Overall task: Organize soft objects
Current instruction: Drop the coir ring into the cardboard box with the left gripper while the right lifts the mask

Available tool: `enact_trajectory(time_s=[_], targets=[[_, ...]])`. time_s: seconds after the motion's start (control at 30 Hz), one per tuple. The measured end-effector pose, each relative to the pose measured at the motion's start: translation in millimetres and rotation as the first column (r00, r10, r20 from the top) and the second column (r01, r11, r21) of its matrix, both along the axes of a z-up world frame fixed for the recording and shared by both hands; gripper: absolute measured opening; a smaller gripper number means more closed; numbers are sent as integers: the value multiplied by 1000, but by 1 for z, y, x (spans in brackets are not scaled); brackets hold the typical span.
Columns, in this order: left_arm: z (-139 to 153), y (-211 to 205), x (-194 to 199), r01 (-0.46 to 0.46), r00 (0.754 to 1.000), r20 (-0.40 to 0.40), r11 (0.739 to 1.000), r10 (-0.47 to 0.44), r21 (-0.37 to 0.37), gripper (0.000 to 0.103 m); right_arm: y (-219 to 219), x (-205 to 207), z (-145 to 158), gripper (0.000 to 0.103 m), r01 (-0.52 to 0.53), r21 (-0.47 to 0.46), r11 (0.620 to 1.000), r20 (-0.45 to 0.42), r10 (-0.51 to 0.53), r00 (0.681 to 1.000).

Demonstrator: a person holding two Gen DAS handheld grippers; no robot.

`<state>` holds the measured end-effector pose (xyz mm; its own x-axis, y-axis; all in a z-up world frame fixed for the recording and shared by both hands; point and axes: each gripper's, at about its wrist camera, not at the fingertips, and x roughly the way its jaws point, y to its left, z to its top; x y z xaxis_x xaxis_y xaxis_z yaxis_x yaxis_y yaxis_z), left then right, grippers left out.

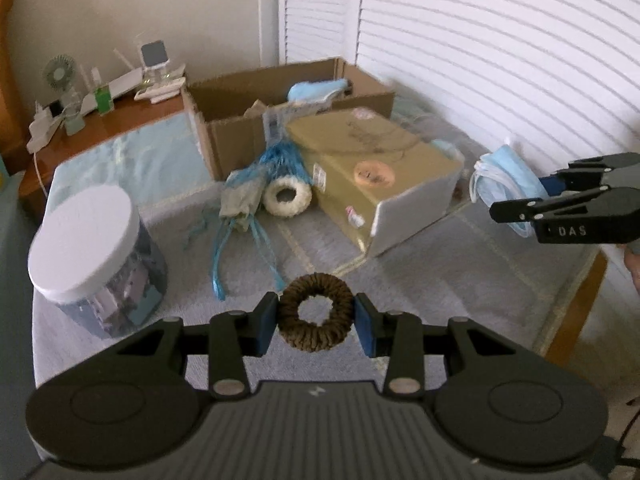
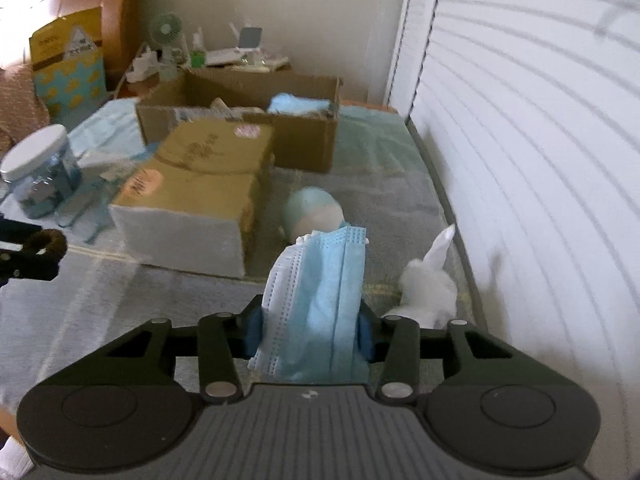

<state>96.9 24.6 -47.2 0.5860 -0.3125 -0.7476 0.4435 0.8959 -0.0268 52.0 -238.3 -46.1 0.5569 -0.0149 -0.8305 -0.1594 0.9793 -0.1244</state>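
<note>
Scrunchie (image 1: 315,312), brown ribbed ring, in L claw (image 1: 316,322); R claw (image 2: 311,330) pinches pleated mask (image 2: 320,300).

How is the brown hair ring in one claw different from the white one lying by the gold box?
The brown ring is dark and held up between the left claw's blue pads; the white ring is pale and rests on the cloth against the gold box. The brown ring faces the camera alone, while the white ring lies beside blue ribbon strands. Both are fuzzy fabric loops with an open centre.
</note>
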Motion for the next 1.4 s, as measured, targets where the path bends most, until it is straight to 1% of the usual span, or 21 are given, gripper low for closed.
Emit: enact_trajectory(time_s=[0.17,0.33,0.47,0.6,0.73,0.8,0.83,0.87,0.9,0.93,0.97,1.0,1.07,1.13,1.27,1.4], targets=[[23,-1,10,18,999,48,1000,-18,-14,40,5,-6,26,50,-33,16,999,47,32,998],[47,-6,39,15,994,106,999,-10,-43,40,13,-5,46,50,-69,26,997,98,66,993],[63,-14,75,18,988,152,999,-12,-39,40,17,1,52,50,-86,27,996,119,82,989],[71,-22,113,5,983,183,1000,1,-28,40,17,7,56,50,-83,34,996,133,77,988],[68,-21,153,-23,986,165,999,29,-42,40,16,12,56,50,-77,36,996,135,71,988],[63,-21,168,-38,986,162,999,43,-37,44,16,13,55,50,-76,33,997,136,71,988],[61,-21,173,-50,985,165,998,55,-32,48,15,14,55,50,-74,32,997,136,69,988],[58,-21,177,-63,984,166,998,66,-25,59,14,16,54,50,-73,33,997,134,68,989],[57,-20,179,-70,983,169,997,73,-22,65,13,17,54,50,-71,35,997,133,66,989],[56,-19,179,-77,981,176,997,79,-20,76,13,18,53,50,-69,34,997,132,64,989],[55,-18,177,-86,980,180,996,88,-20,80,13,18,53,50,-68,34,997,131,63,989],[55,-15,174,-90,979,183,996,92,-23,82,12,19,52,50,-68,35,997,130,63,989],[55,-12,165,-91,978,186,996,94,-22,93,12,21,52,50,-66,34,997,130,61,990],[57,-8,151,-110,973,202,994,112,-24,99,12,23,51,50,-67,36,997,130,61,990],[58,1,112,-133,966,219,991,136,-30,102,13,27,53,50,-70,43,997,132,64,989],[53,7,73,-170,961,218,985,171,-26,102,16,34,57,50,-84,44,995,134,77,988]])
